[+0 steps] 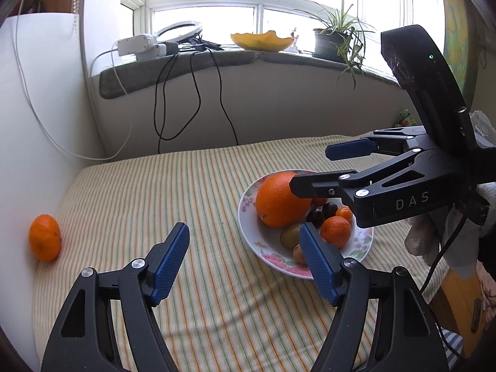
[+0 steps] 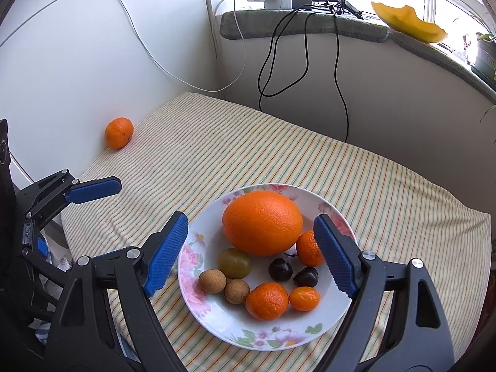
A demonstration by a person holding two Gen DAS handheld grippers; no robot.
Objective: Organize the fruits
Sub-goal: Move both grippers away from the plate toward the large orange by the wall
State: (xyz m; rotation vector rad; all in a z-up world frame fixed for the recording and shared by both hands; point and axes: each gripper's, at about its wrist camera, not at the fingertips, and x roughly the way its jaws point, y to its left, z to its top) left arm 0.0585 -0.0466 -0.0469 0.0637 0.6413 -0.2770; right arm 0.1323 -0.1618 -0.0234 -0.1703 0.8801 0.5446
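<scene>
A flowered white plate (image 2: 198, 291) sits on the striped cloth. It holds a large orange (image 2: 262, 223), two mandarins (image 2: 268, 300), a kumquat (image 2: 304, 298), two dark cherries (image 2: 280, 269), a green plum (image 2: 234, 263) and two brown longans (image 2: 212, 280). One loose mandarin (image 2: 118, 132) lies by the white wall, far left (image 1: 45, 237). My right gripper (image 2: 251, 241) hangs open over the plate with nothing between its pads, and also shows above the plate (image 1: 322, 167). My left gripper (image 1: 243, 248) stands open and empty just left of the plate (image 1: 248, 226).
Black and white cables (image 1: 198, 93) hang from the window sill (image 1: 186, 62), which carries a power strip, a ring light, a yellow bowl-like shell (image 1: 262, 41) and a potted plant (image 1: 331, 40). A white wall borders the cloth on the left. A gloved hand (image 1: 424, 235) holds the right gripper.
</scene>
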